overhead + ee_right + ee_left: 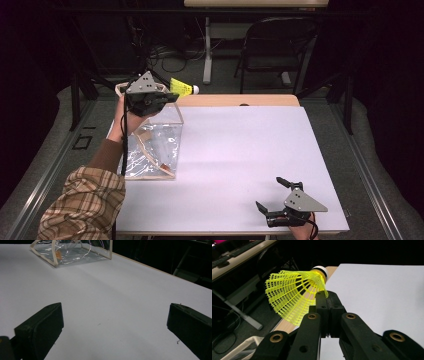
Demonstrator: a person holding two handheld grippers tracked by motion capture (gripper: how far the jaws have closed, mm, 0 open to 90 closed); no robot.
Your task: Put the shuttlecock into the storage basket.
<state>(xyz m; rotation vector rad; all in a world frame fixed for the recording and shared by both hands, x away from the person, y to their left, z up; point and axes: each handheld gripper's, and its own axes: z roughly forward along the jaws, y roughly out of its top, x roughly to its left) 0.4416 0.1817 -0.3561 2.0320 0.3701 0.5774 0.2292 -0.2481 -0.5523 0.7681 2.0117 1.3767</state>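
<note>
A yellow plastic shuttlecock (183, 88) with a white cork tip is held up in the air by my left gripper (170, 96), above the far corner of a clear plastic bag (152, 145). In the left gripper view the jaws are shut on the edge of the shuttlecock's skirt (294, 296), with my left gripper (327, 295) pinching it. My right gripper (274, 192) rests near the table's front right, open and holding nothing. Its two black fingertips (41, 327) stand wide apart over the bare white tabletop, and the clear bag (72, 251) shows far off.
The clear bag with cream trim stands open at the table's left side. The white table (240, 150) has a wooden strip at its far edge. A black chair (272, 45) and a desk leg stand behind the table.
</note>
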